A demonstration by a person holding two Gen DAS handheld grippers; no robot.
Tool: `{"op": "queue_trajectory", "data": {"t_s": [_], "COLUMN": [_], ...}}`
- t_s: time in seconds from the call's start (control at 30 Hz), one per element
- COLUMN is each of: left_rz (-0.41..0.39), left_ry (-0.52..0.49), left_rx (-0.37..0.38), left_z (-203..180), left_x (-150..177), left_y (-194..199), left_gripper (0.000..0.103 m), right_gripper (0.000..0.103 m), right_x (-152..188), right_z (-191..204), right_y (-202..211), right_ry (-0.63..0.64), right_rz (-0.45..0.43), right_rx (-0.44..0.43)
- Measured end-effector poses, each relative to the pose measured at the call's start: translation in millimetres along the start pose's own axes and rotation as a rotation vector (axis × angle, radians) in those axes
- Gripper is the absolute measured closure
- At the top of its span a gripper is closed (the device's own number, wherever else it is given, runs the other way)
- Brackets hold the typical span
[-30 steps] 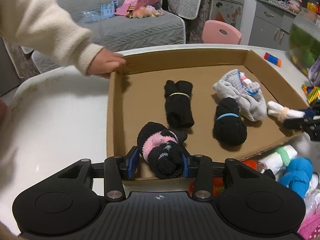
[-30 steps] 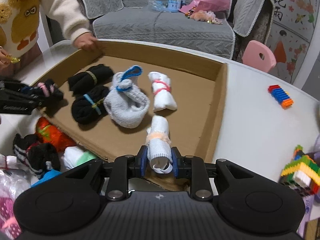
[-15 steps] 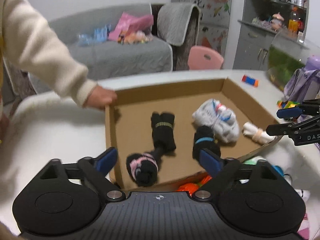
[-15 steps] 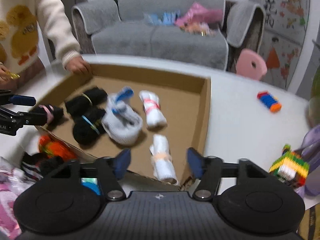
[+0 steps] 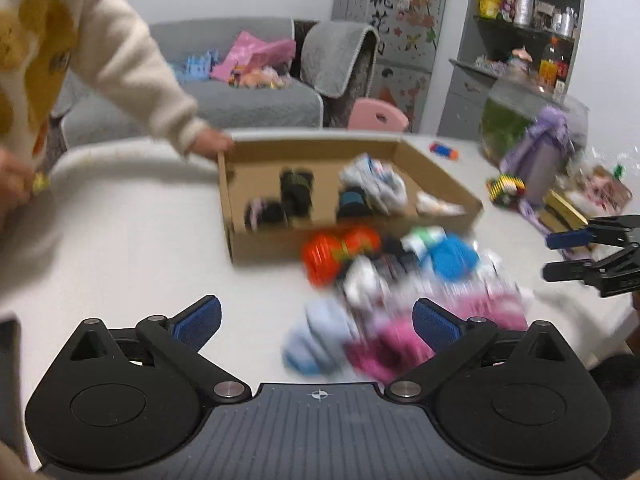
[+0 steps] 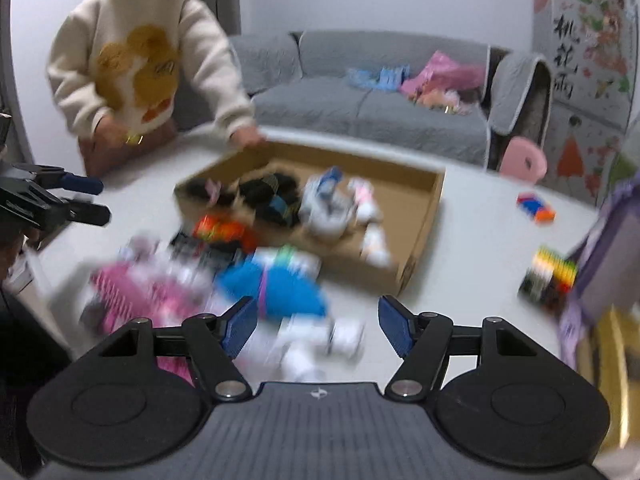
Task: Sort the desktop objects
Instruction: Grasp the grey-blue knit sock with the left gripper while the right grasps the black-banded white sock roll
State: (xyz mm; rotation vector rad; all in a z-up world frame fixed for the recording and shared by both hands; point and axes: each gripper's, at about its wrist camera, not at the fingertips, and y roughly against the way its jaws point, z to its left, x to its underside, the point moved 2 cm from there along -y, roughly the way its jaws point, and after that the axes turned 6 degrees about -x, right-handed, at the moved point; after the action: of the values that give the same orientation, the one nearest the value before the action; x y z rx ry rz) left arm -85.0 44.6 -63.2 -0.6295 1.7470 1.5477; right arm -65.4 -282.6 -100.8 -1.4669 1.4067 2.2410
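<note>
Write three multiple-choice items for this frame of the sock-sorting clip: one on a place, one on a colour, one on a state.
1. Where does the orange sock roll lie?
A. inside the cardboard box
B. on the table, just outside the box's near wall
C. on the sofa

2. What colour are the pads on the gripper fingers?
A. blue
B. red
C. yellow

3. What state are the two grippers in?
A. both shut on socks
B. left open, right shut
C. both open and holding nothing

Answers:
1. B: it sits against the outer face of the cardboard box, in the loose pile of socks.
2. A: the pads show blue in both wrist views.
3. C: the left gripper and right gripper each have fingers spread wide with nothing held between them.
</note>
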Motion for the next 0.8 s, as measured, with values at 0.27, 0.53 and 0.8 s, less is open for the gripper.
{"op": "queue_trajectory", "data": {"t_s": [0.27,0.53,0.8], "left_rz": [0.068,0.115,0.124], "left_ry": [0.005,-0.016,-0.037], "left_rx": [0.018,-0.006,-0.057], "left_z": [-15,-19,-19], "left_x": [28,47,58], "left_y": [-12,-22,-30], "left_gripper": [0.001,0.002,0.027], "right_gripper": [0.051,0.063,0.084], "right_x": [18,28,35], "right_z": [-8,0,1], "right_y": [-38,-51,-42], "right_ry": [-0.020,0.023,0.017], "right_rz": [0.076,0.116,0.120], "right_rx": [-0.011,-0.017,-0.037]}}
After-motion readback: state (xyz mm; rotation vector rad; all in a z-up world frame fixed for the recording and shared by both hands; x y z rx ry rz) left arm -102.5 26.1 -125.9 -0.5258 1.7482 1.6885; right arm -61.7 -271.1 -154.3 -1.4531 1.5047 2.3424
